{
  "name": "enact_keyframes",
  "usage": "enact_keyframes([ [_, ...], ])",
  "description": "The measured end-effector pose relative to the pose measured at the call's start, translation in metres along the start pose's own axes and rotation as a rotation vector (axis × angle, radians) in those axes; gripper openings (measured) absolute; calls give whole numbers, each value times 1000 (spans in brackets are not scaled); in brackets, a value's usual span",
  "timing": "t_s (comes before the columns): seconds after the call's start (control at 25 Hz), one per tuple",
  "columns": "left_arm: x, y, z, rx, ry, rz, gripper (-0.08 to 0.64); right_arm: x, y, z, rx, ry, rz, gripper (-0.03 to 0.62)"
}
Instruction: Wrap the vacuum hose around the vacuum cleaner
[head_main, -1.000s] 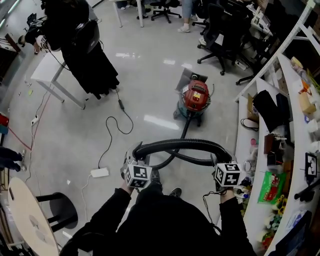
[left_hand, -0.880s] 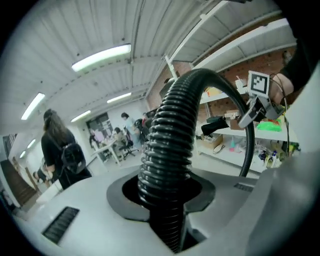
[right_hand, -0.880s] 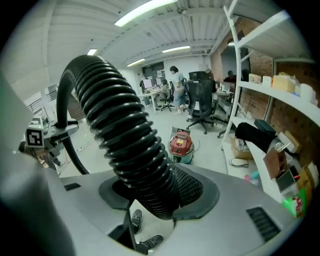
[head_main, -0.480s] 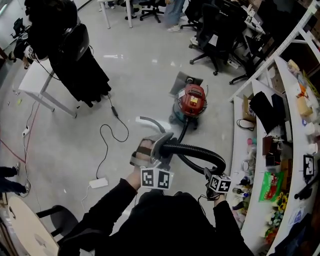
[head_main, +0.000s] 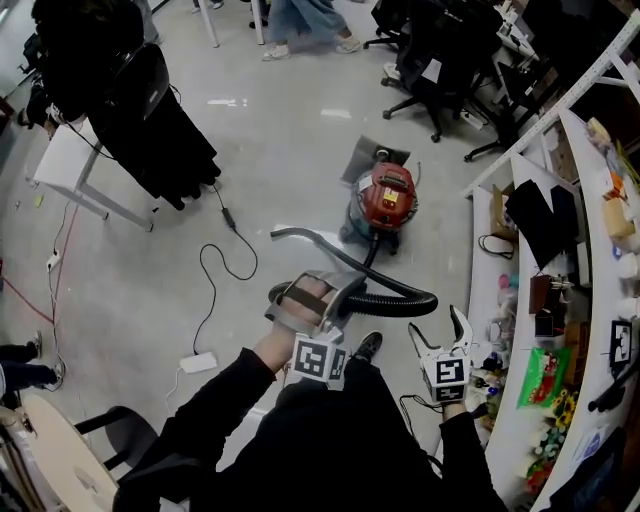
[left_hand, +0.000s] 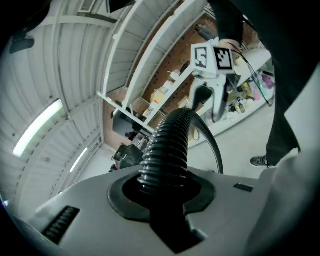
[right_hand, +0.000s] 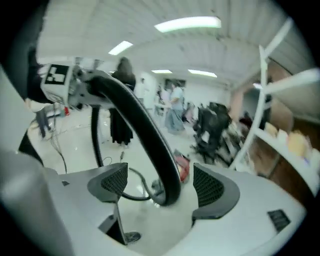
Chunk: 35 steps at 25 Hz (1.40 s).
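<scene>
Left claw (head_main: 318, 298) clamps the vacuum hose (head_main: 400, 296), apparently anchoring a loop; right claw (head_main: 437, 328), jaws just opened wide, releases it short of the vacuum cleaner (head_main: 386, 196).

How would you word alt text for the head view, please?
The left gripper clamps a black vacuum hose, its jaws having just tightened. The right gripper, jaws just opened, sits clear of the hose, below its bend. A red vacuum cleaner stands beyond.

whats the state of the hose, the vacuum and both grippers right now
hose, looped above the floor, not yet wrapped
vacuum cleaner, upright on the floor
left gripper, shut on the hose
right gripper, open, jaws just opened, pads off the hose
</scene>
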<state>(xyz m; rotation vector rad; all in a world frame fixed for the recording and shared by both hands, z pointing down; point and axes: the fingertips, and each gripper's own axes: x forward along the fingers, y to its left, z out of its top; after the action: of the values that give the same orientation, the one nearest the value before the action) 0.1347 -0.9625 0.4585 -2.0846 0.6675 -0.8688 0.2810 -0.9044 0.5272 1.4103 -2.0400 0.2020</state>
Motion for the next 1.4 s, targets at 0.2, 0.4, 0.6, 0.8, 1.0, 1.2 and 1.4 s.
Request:
enact_keyframes([
  [0.2,50,7,36,181,-23,-83,123,52,20,83,-475,-103,106,391],
  [0.4,102,15,49,288,39,-138,131,76,-43,85,-455,-58,97,84],
  [0.6,125,44,64,65,40,85,314,105,-95,76,-337,-14,195,83],
  [0.8,108,52,26,-153,156,254,325,131,-142,78,-168,10,237,84],
  [1.0,105,7,-56,-492,382,243,325,147,-199,76,52,16,208,84],
  [1.2,123,-68,-158,-882,602,93,325,164,-242,63,258,39,187,89],
  [1.4,178,-120,-203,-983,652,-150,325,190,-261,49,338,96,173,95],
])
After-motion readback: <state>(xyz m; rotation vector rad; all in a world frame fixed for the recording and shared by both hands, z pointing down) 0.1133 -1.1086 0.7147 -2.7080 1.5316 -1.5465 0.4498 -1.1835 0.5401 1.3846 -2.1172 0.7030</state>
